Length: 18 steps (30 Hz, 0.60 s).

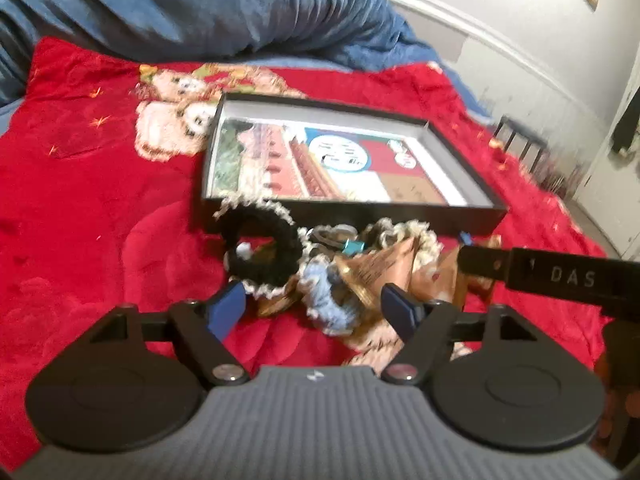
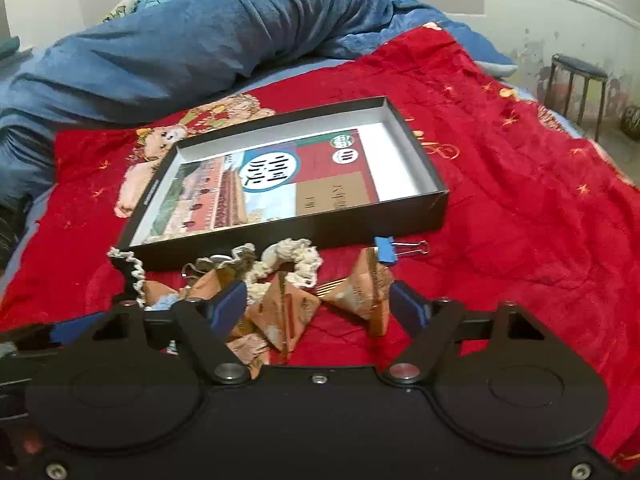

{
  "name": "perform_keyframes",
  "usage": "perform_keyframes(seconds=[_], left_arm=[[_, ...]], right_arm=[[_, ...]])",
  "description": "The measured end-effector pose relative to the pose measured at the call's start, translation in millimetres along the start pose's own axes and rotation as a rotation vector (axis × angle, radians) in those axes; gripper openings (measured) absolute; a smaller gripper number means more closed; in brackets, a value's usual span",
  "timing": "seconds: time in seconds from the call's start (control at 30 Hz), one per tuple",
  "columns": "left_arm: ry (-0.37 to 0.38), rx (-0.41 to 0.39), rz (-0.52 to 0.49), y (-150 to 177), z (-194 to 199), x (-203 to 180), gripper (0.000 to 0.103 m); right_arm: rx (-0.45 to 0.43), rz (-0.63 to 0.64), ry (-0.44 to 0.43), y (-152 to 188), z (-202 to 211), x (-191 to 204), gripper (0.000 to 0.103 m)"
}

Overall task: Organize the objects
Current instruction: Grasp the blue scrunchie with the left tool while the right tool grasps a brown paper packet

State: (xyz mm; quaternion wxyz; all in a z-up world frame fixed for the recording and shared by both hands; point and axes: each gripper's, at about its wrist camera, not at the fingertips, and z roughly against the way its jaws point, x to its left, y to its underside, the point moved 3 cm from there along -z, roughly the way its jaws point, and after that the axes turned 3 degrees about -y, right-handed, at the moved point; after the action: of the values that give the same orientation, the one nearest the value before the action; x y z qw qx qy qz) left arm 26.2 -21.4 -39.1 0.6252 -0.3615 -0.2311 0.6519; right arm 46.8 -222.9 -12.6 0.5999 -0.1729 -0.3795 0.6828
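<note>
A shallow black box (image 1: 352,216) (image 2: 304,236) with a printed picture inside lies open on a red blanket. In front of it is a pile: a black scrunchie (image 1: 262,248), a light blue scrunchie (image 1: 324,296), a cream scrunchie (image 2: 286,262), several brown pyramid packets (image 2: 286,312) (image 1: 380,268) and a blue binder clip (image 2: 386,250). My left gripper (image 1: 316,306) is open just before the pile, over the blue scrunchie. My right gripper (image 2: 318,306) is open around the brown packets. The right gripper's arm (image 1: 552,278) shows in the left wrist view.
The red blanket (image 1: 100,200) (image 2: 520,200) covers the bed. A blue duvet (image 1: 192,4) (image 2: 200,32) is bunched behind the box. A dark stool (image 2: 576,88) stands by the wall at the far right.
</note>
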Motion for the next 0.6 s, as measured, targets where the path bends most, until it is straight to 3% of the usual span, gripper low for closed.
perform_keyframes(seconds=[0.1, 0.27, 0.43, 0.5, 0.6], left_arm=[[-0.003, -0.038, -0.033, 1, -2, -5, 0.081], [0.022, -0.015, -0.035, 6, -6, -8, 0.072], [0.008, 0.015, -0.022, 10, -10, -8, 0.048], [0.022, 0.045, -0.015, 13, -13, -8, 0.033], [0.02, 0.062, -0.035, 17, -14, -13, 0.033]], right_arm=[[0.008, -0.002, -0.028, 1, -4, 3, 0.069], [0.04, -0.005, -0.065, 4, -13, 10, 0.054], [0.06, -0.027, -0.076, 6, -21, 11, 0.046], [0.068, -0.039, -0.073, 7, -23, 9, 0.044], [0.078, -0.057, -0.076, 8, -26, 6, 0.041]])
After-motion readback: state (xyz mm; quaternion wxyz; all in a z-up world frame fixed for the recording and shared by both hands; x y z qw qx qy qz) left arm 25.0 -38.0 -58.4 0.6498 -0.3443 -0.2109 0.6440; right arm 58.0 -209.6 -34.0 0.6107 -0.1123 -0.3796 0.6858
